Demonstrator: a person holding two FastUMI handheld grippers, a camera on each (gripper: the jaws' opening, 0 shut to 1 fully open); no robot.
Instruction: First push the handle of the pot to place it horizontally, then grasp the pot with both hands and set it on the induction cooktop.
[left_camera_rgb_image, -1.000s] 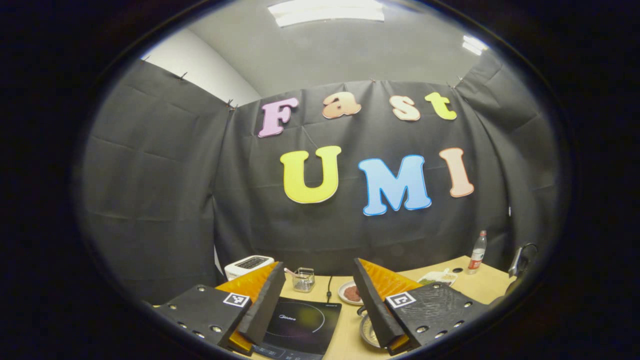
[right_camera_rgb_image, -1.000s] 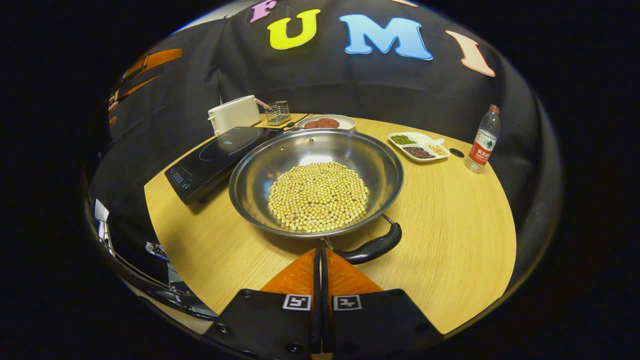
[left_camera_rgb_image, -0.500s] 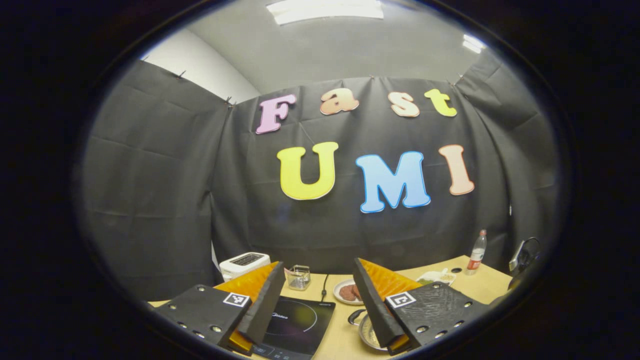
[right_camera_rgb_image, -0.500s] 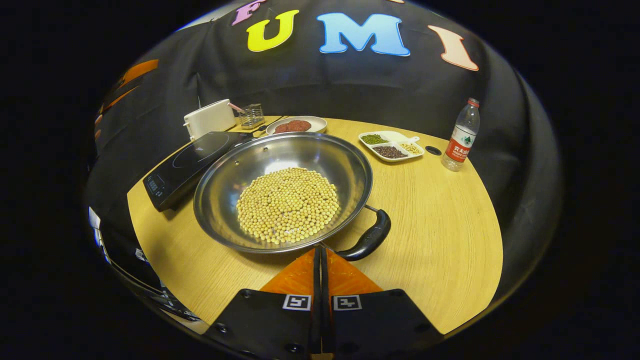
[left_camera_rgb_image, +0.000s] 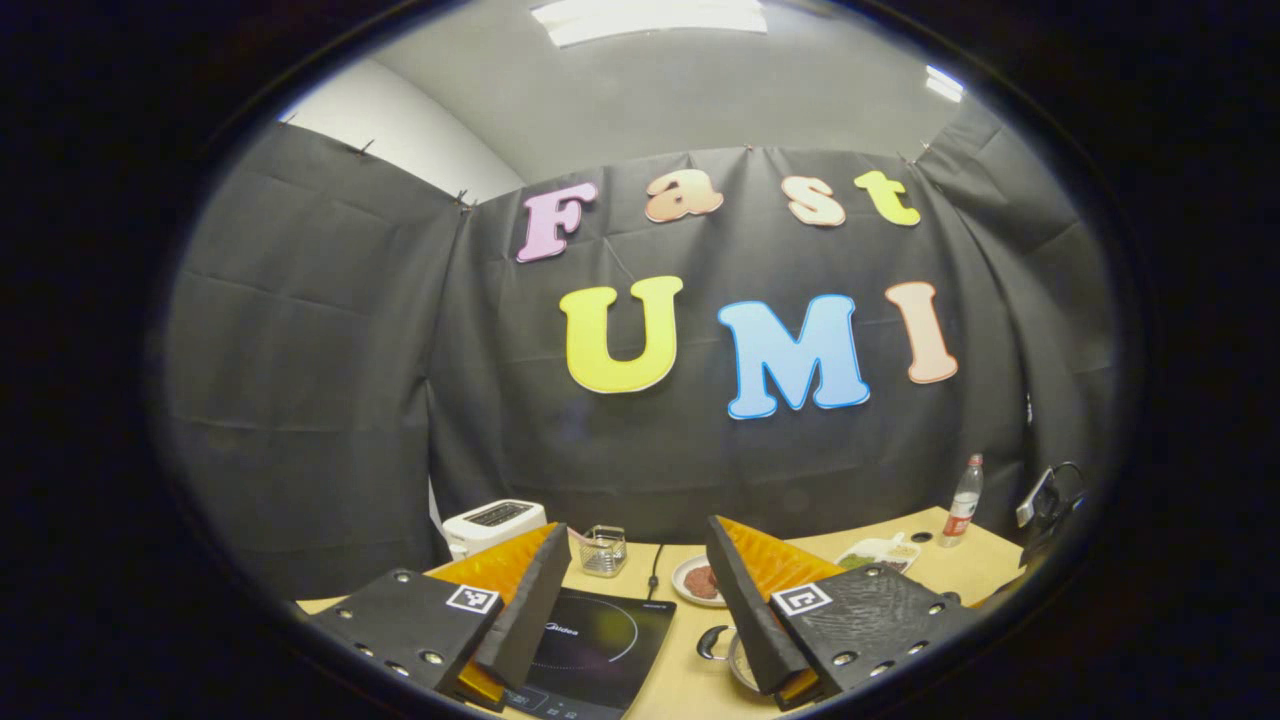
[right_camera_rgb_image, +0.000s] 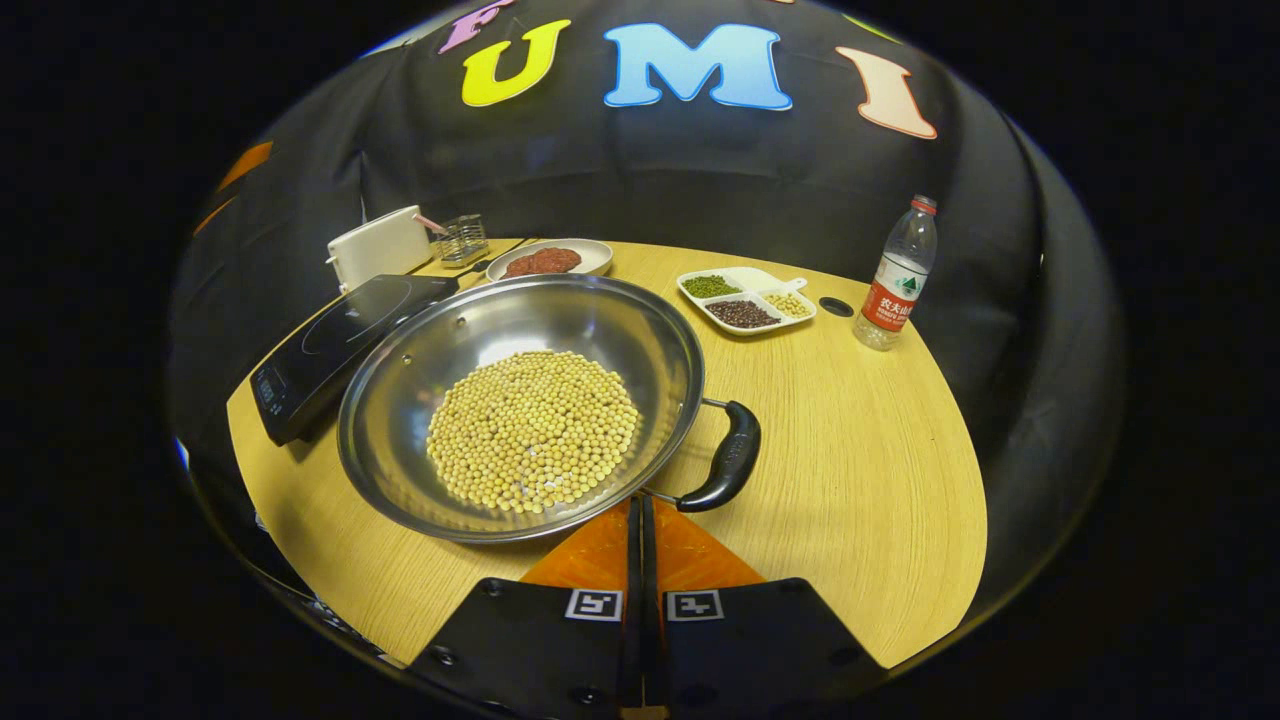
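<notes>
Nearby, pot (right_camera_rgb_image: 520, 400) handle (right_camera_rgb_image: 727, 458) toward right table edge, closed right hand-held gripper (right_camera_rgb_image: 640, 503) at its near end.

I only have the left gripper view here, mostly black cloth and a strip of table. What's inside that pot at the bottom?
Observer: The pot holds a heap of pale yellow beans, plain in the right gripper view.
Operator: Does it have a handle I can't see?
Observer: Yes, a black handle sits on the side away from the cooktop.
Operator: Is the other gripper holding it?
Observer: No. The right gripper is shut, its tip close to the pot's rim beside that handle.
</notes>
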